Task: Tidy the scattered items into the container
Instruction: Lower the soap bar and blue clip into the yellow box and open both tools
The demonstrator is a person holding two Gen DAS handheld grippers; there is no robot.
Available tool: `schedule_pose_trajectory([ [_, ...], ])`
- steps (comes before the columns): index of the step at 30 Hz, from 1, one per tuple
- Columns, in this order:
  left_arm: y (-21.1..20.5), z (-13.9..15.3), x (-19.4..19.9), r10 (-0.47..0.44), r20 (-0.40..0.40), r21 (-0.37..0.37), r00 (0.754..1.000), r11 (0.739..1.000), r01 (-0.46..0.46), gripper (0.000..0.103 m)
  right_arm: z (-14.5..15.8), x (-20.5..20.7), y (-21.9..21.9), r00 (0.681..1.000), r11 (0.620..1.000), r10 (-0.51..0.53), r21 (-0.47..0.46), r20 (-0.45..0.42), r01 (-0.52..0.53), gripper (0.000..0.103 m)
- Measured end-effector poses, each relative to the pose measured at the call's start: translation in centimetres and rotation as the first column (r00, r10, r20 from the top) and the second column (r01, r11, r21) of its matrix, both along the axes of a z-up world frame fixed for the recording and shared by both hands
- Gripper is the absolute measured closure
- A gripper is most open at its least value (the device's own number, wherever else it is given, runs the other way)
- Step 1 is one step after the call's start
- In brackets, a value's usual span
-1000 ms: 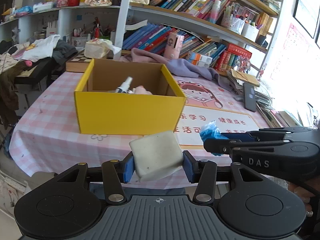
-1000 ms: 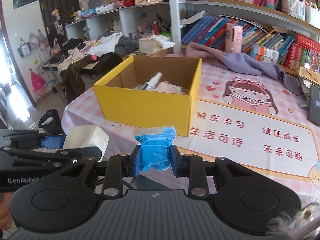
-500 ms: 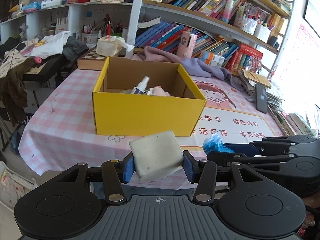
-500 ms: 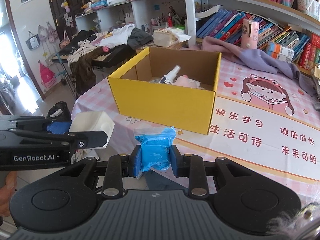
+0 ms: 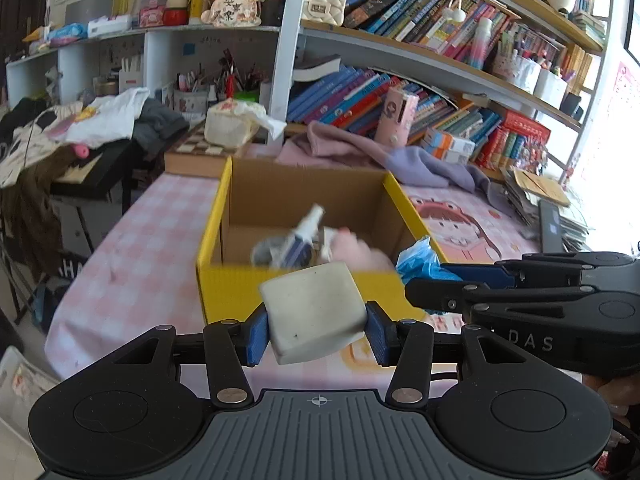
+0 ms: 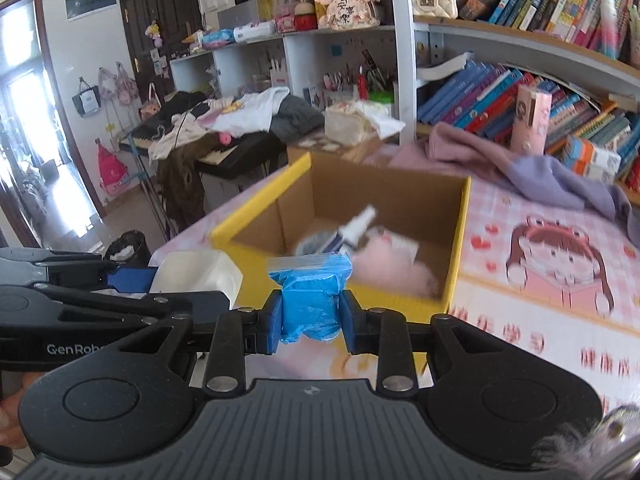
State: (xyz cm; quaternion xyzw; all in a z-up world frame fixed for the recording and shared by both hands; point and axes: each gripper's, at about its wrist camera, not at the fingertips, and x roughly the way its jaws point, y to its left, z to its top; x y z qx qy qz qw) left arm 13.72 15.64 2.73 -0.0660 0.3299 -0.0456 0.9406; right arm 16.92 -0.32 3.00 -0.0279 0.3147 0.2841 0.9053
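A yellow cardboard box [image 5: 224, 216] [image 6: 256, 220] stands open on the pink checked table, holding a white spray bottle [image 5: 306, 226] [image 6: 356, 226] and a pink soft item [image 5: 360, 246] [image 6: 392, 260]. My left gripper [image 5: 316, 332] is shut on a white sponge block [image 5: 314, 310], held in front of the box's near wall; the sponge also shows in the right wrist view [image 6: 196, 270]. My right gripper [image 6: 310, 322] is shut on a blue plastic packet [image 6: 310, 296], held just before the box's front edge; the packet shows in the left wrist view [image 5: 416, 260].
A purple cloth [image 5: 400, 156] and a pink cylinder [image 5: 398, 114] lie behind the box, below bookshelves. A printed pink mat [image 6: 560, 264] covers the table to the right. A dark tablet [image 5: 550, 228] lies far right. A keyboard stand with clothes [image 6: 224, 136] stands left of the table.
Both grippers have moved forward and higher toward the box with their loads; the box now looks larger and its inside shows more. Both grips are unchanged.
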Motion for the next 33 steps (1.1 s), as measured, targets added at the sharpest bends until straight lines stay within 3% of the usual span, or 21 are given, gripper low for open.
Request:
schedule_pose_trajectory([
  [8, 0.8, -0.2, 8.4, -0.020, -0.019, 0.052, 1.000, 0.998, 0.021, 0.055, -0.2, 8.3, 1.0, 1.000, 0.998, 0.015, -0.062, 0.006, -0.015, 0.075],
  [21, 2.2, -3.9, 21.6, -0.038, -0.219, 0.063, 0.975, 0.997, 0.053, 0.055, -5.3, 20.2, 3.7, 0.997, 0.961, 0.065, -0.267, -0.050, -0.076, 0.075],
  [25, 1.7, -5.3, 23.6, -0.060, -0.277, 0.065, 0.959, 0.995, 0.081, 0.055, -6.0, 21.6, 4.2, 0.995, 0.950, 0.073, -0.297, -0.072, -0.091, 0.075],
  [31, 1.3, -5.8, 24.5, -0.071, -0.281, 0.066, 0.957, 0.993, 0.093, 0.053, -6.6, 22.4, 4.4, 0.993, 0.948, 0.074, -0.304, -0.096, -0.100, 0.075],
  [32, 1.3, -5.7, 24.5, -0.075, -0.279, 0.069, 0.957, 0.993, 0.098, 0.053, -6.6, 22.4, 4.4, 0.993, 0.949, 0.073, -0.301, -0.093, -0.098, 0.072],
  [33, 1.3, -5.6, 24.4, -0.077, -0.273, 0.072, 0.959, 0.992, 0.100, 0.046, -6.6, 22.3, 4.4, 0.994, 0.948, 0.071, -0.303, -0.088, -0.094, 0.062],
])
